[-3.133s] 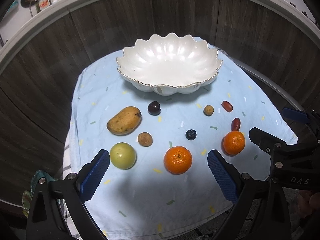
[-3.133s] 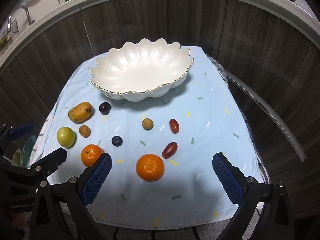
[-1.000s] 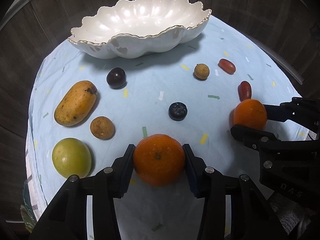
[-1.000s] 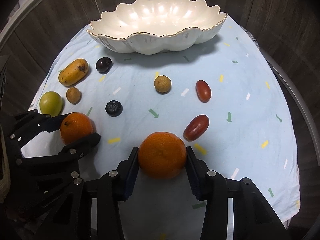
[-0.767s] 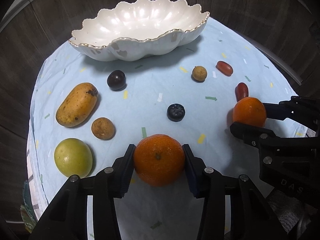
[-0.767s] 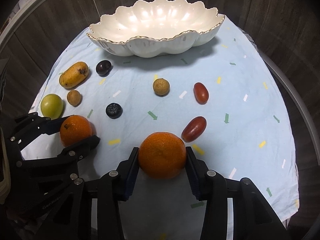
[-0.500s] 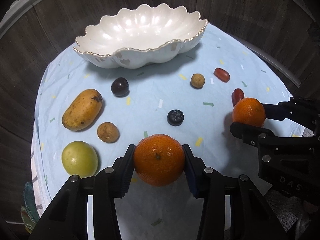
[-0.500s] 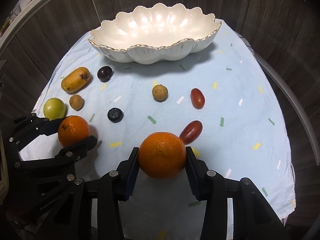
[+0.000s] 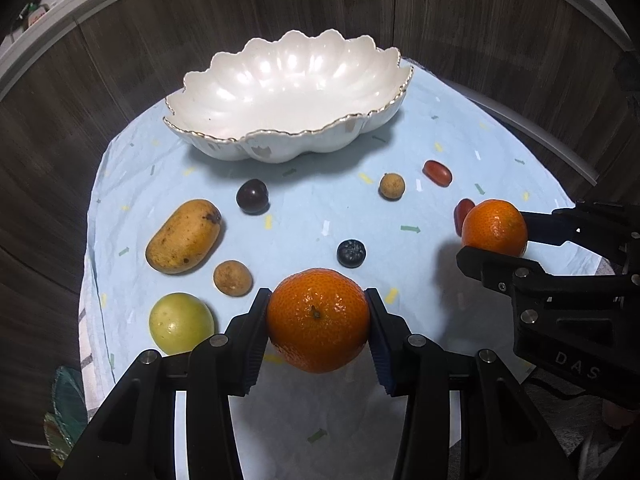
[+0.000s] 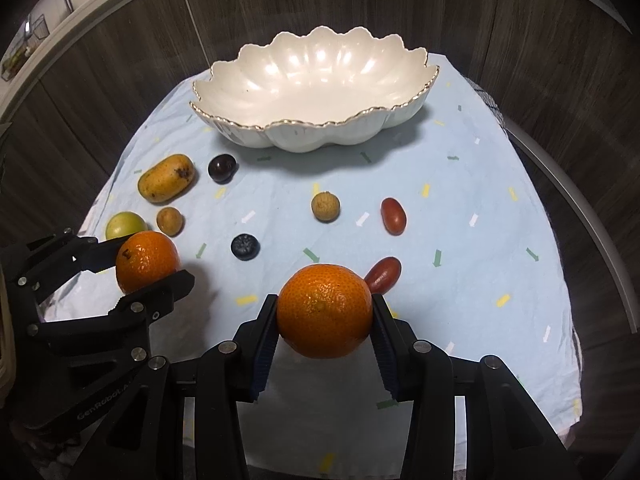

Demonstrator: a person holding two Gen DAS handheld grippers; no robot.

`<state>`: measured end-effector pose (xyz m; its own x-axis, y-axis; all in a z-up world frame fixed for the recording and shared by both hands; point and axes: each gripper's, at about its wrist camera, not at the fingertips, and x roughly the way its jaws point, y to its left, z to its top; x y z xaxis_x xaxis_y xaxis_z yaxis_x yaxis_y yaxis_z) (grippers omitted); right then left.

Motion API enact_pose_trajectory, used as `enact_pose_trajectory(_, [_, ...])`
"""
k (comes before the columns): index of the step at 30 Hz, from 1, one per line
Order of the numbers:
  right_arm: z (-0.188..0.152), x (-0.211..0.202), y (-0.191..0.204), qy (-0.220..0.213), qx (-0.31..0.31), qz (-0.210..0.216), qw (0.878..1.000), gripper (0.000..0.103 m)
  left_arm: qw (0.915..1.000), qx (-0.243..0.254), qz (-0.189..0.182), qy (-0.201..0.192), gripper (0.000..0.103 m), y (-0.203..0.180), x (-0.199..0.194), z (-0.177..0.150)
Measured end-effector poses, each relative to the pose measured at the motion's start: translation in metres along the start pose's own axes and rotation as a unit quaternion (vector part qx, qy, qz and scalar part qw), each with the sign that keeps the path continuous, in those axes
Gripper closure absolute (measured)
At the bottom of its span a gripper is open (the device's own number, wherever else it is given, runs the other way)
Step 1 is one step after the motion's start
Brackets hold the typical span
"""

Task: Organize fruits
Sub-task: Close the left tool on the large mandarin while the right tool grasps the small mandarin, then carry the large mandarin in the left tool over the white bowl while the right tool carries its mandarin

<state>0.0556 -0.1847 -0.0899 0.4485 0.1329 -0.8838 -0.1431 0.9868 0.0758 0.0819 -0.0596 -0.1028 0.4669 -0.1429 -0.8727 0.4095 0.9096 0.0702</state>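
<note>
Oranges are getting carried: left gripper (image 9: pixel 318 320) is clamping one orange (image 9: pixel 318 320), right gripper (image 10: pixel 325 322) is gripping the other (image 10: pixel 325 311), both near the cloth's front edge (bowl (image 9: pixel 372 120) sitting empty, far side). Next I'd guess both need dropping in.

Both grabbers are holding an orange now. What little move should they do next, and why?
Probably carry both forward over the white bowl. The left gripper is shut on one mandarin, the right gripper on the other mandarin, both look clear of the blue cloth, and the bowl is empty.
</note>
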Motion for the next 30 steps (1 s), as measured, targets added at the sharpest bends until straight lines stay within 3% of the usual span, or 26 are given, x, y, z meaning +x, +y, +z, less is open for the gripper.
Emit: enact_pose_trajectory(30, [0.062,-0.026,-0.006,-0.068,-0.002,-0.018,0.997,0.058,0.998,-0.031,0.022,-0.05,0.059,0.026,-0.027,0.056])
